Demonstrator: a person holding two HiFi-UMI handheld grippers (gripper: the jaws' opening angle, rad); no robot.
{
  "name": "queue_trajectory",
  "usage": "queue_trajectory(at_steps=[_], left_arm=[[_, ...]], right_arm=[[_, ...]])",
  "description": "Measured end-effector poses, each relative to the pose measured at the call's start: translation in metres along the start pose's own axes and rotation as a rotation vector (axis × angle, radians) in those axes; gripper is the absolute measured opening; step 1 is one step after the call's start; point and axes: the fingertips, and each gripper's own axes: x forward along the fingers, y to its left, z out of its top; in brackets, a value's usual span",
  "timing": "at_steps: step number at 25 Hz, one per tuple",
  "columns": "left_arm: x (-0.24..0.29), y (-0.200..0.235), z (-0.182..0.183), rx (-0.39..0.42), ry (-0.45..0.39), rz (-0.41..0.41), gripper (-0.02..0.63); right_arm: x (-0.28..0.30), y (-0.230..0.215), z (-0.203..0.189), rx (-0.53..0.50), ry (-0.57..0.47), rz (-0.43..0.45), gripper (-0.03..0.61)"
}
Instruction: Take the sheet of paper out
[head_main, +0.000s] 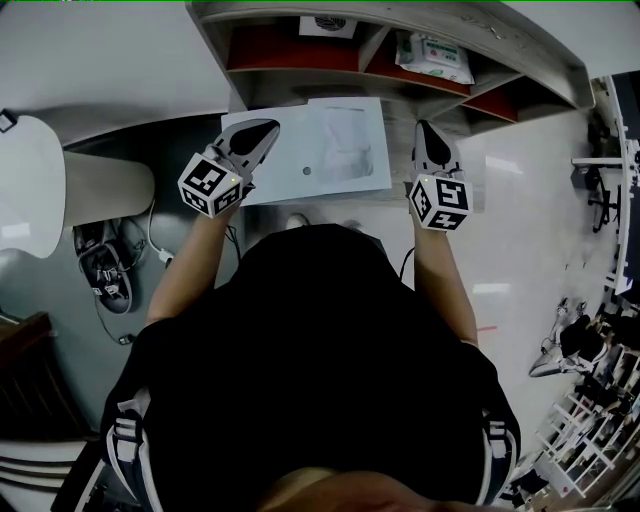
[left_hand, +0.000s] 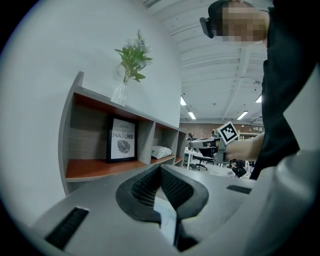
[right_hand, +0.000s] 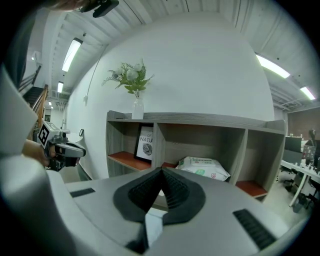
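Two grippers reach out ahead of the person (head_main: 310, 340) in black. At eleven o'clock the left gripper (head_main: 262, 130) has its jaws pressed together, with nothing between them, over the left edge of the sheet of paper (head_main: 335, 150). At one o'clock the right gripper (head_main: 428, 135) is likewise closed on nothing, just beside the sheet's right edge. The sheet lies flat at twelve o'clock, in front of the shelf unit (head_main: 500, 25). The middle bay of the unit holds a pack of wipes (head_main: 435, 57).

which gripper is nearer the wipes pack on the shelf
Right. The right gripper sits in front of the wipes pack; the left gripper is off to its left, over the paper's edge.
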Motion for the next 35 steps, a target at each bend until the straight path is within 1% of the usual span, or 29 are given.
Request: queue_trajectory(at_steps=[6, 14, 23, 27, 32, 35], left_arm=[[0.010, 0.005, -0.008, -0.011, 0.015, -0.006, 0.021], [0.031, 0.008, -0.005, -0.015, 0.019, 0.002, 0.021], [0.054, 0.013, -0.001, -0.019, 0.018, 0.051, 0.021], [0.061, 0.014, -0.004, -0.032, 0.028, 0.073, 0.021], [0.077, 0.001, -0.014, -0.041, 0.061, 0.027, 0.022], [0.083, 0.002, -0.019, -0.055, 0.071, 0.039, 0.021]], right_arm=[[0.005, -0.002, -0.012, 0.012, 0.018, 0.003, 0.012], [0.022, -0.017, -0.015, 0.014, 0.020, 0.030, 0.012], [0.046, -0.031, -0.020, 0.000, 0.030, 0.099, 0.012], [0.053, -0.029, -0.029, -0.015, 0.053, 0.147, 0.012], [0.061, -0.027, -0.042, -0.021, 0.083, 0.201, 0.012], [0.066, -0.027, -0.050, -0.030, 0.100, 0.230, 0.012]])
